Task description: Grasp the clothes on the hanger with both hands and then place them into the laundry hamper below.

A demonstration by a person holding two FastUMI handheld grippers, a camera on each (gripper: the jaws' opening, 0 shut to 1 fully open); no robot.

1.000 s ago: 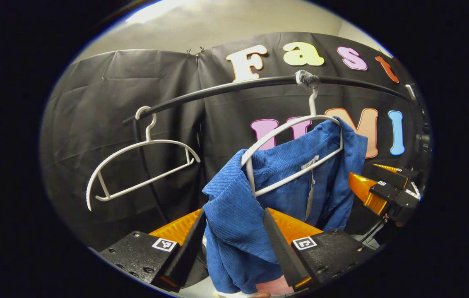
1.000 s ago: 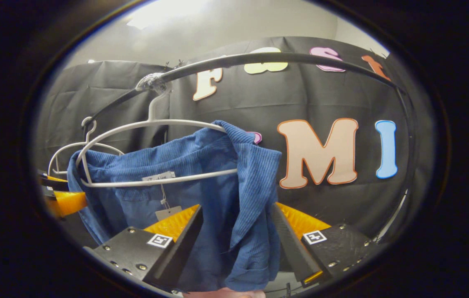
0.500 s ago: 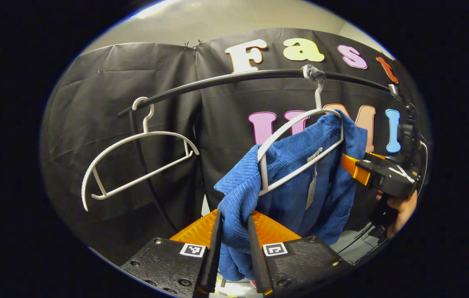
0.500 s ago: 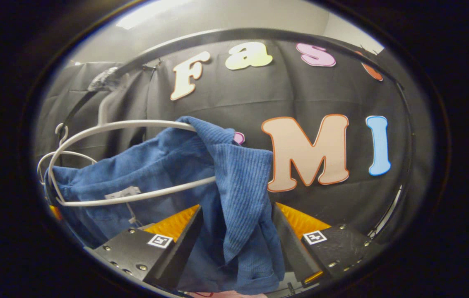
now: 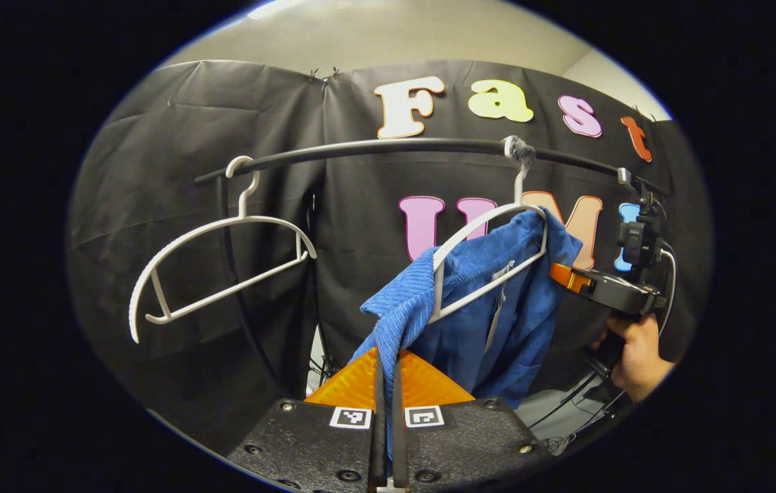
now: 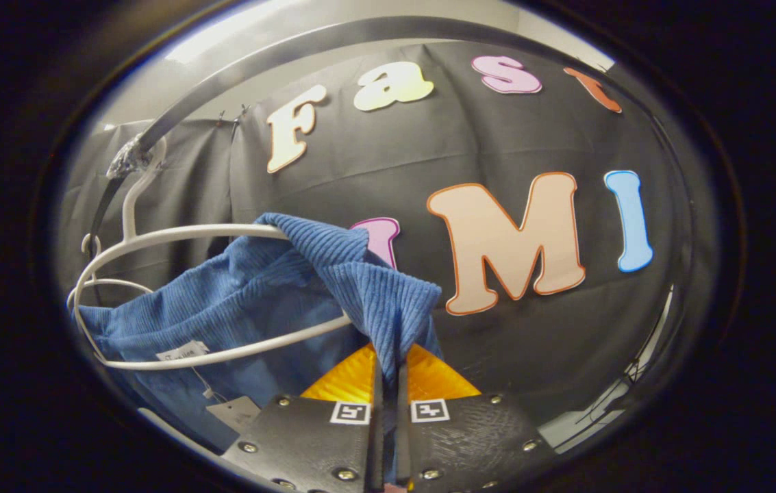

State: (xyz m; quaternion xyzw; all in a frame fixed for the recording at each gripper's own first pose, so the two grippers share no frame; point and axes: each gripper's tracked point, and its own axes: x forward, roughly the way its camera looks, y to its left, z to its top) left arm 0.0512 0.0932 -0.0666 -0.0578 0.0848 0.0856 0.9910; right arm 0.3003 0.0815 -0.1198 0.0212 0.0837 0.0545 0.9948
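Observation:
A blue corduroy shirt (image 5: 490,308) hangs on a white hanger (image 5: 490,239) from the black rail (image 5: 374,147). My left gripper (image 5: 385,383) is shut on the shirt's near shoulder, cloth pinched thin between both fingers. Farther right in the left gripper view, a hand (image 5: 634,349) holds the right gripper (image 5: 569,277) at the shirt's other shoulder. In the right gripper view the shirt (image 6: 278,294) drapes over the hanger (image 6: 175,239), and my right gripper (image 6: 388,390) is shut on its shoulder fold, with a paper tag (image 6: 237,411) dangling lower left.
A second, bare white hanger (image 5: 216,253) hangs at the rail's left end by the rail's upright post (image 5: 237,274). Black cloth wall lies close behind. Cables (image 5: 579,404) trail at lower right below the hand.
Both grippers went from open around the shirt's shoulders to shut on the cloth. The left view has pulled back slightly; the right gripper tilted up toward the rail.

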